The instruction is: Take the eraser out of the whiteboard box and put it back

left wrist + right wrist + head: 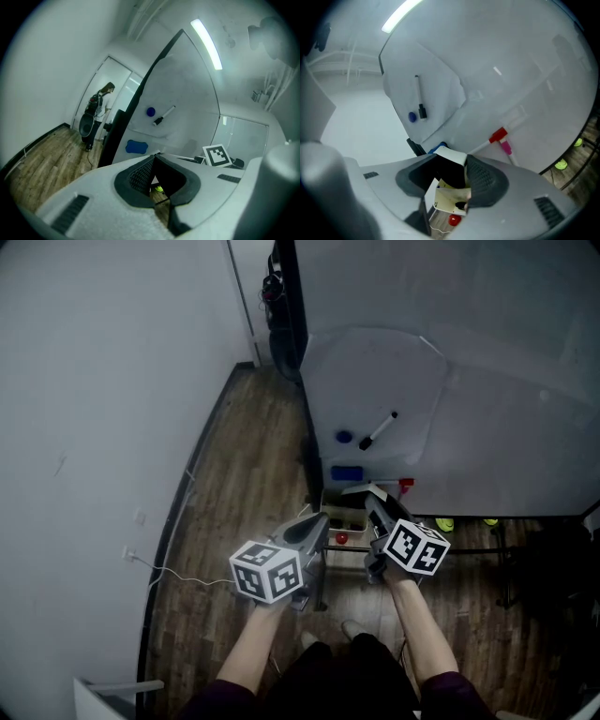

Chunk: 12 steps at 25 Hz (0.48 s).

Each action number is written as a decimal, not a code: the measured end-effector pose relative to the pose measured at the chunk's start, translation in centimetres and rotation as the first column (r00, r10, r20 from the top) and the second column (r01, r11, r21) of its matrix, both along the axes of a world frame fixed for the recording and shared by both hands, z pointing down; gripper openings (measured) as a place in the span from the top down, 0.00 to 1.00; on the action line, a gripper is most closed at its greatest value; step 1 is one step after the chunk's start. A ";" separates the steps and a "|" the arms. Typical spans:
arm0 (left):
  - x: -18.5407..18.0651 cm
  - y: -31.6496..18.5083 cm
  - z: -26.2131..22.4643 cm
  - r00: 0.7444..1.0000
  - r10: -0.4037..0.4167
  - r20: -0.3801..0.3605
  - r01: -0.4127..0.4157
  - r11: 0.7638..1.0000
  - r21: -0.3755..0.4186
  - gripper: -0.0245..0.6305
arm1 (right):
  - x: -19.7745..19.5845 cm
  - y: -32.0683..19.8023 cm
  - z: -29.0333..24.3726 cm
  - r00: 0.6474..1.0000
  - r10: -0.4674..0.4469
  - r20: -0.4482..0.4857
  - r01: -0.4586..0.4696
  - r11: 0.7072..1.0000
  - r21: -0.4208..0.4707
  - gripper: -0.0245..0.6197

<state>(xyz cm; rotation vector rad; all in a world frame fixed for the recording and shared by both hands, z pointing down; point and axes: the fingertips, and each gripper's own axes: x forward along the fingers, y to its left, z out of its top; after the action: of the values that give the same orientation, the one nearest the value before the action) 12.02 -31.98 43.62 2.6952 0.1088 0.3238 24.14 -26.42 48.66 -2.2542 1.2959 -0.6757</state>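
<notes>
My right gripper [373, 495] [452, 161] is shut on the eraser [451, 155], a block with a white top and a dark body that fills the gap between the pads. It hangs just above the small open box [343, 517] [449, 200] at the foot of the whiteboard [487, 427]. Something red [453, 219] lies in the box. To the left of the box, my left gripper [317, 521] [157, 155] is shut, its tips together with nothing between them.
On the whiteboard are a black-capped marker [379, 431], a round blue magnet [344, 437] and a blue pad [346, 472]. Red and pink markers [498, 136] rest at its lower edge. A white wall runs along the left. A person [101, 105] stands at the far doorway.
</notes>
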 end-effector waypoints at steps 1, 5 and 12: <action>0.0 0.1 -0.2 1.000 0.002 -0.005 -0.002 1.000 0.002 0.96 | -0.1 0.3 -0.7 1.000 0.002 -0.017 -0.001 1.000 0.012 0.67; 0.2 0.2 -1.3 1.000 0.012 -0.026 -0.012 1.000 0.014 0.96 | -0.5 1.6 -3.8 0.997 0.003 -0.074 0.001 0.998 0.062 0.67; 0.7 0.5 -3.9 0.997 0.026 -0.066 -0.023 0.999 0.039 0.96 | -0.9 3.3 -9.0 0.987 0.009 -0.161 0.012 0.992 0.128 0.67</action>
<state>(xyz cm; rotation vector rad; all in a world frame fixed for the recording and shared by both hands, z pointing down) 12.67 -31.51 39.68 2.7453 0.1567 0.2453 23.24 -23.11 39.71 -2.2399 1.3748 -0.4034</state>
